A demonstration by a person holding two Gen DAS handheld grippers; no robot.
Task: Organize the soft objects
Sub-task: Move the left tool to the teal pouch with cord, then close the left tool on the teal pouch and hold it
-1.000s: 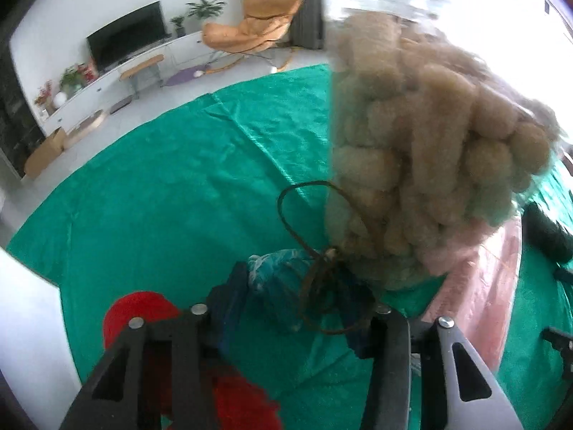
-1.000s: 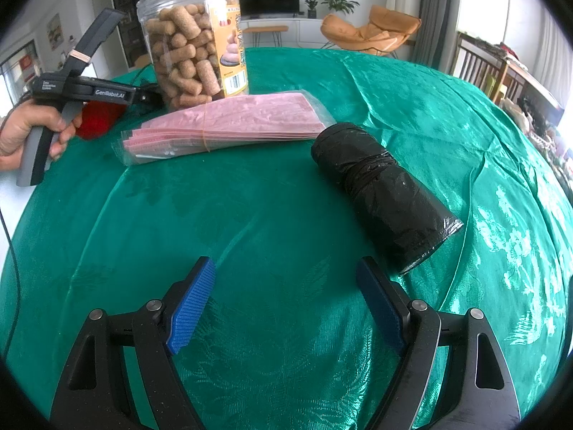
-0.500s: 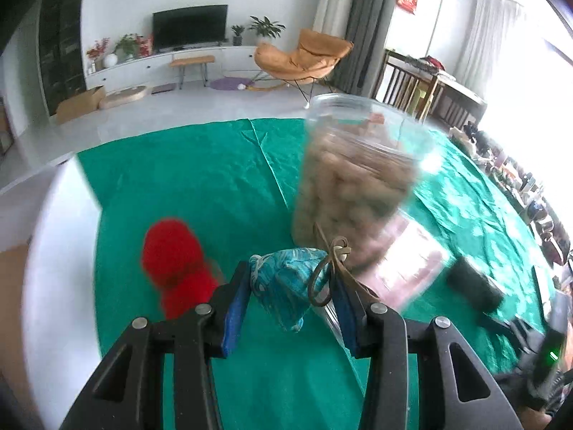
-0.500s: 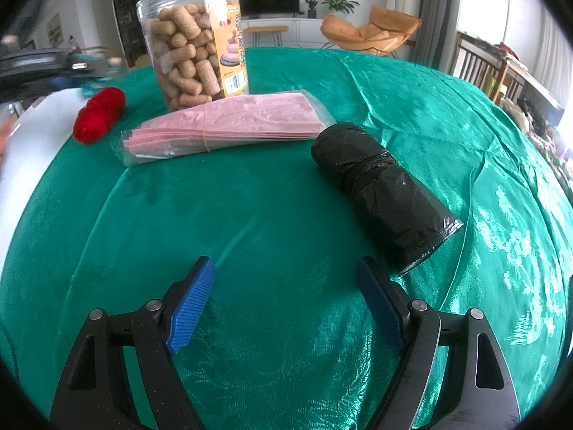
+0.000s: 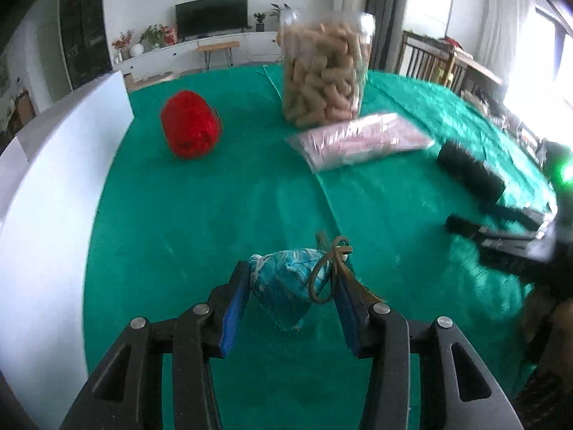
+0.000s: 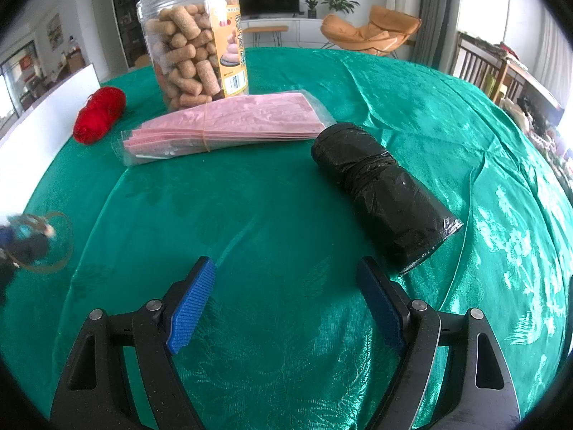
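Note:
My left gripper [image 5: 292, 297] is shut on a small blue patterned pouch [image 5: 286, 283] with a brown cord loop, held above the green cloth near the table's front left; it shows blurred at the left edge of the right wrist view [image 6: 25, 233]. A red yarn ball [image 5: 189, 129] lies far left, also in the right wrist view [image 6: 98, 114]. A pink packet stack [image 6: 222, 125] and a black bag roll [image 6: 383, 193] lie ahead of my right gripper [image 6: 286, 297], which is open and empty over the cloth.
A clear jar of corks [image 6: 195, 53] stands behind the pink packets. A white board [image 5: 46, 186] runs along the table's left edge. The green tablecloth [image 6: 286, 215] covers the table. The right gripper shows blurred at the right in the left wrist view [image 5: 519, 236].
My left gripper has pulled back from the jar and red yarn with the pouch, moving toward the front left of the table. The right gripper has not moved.

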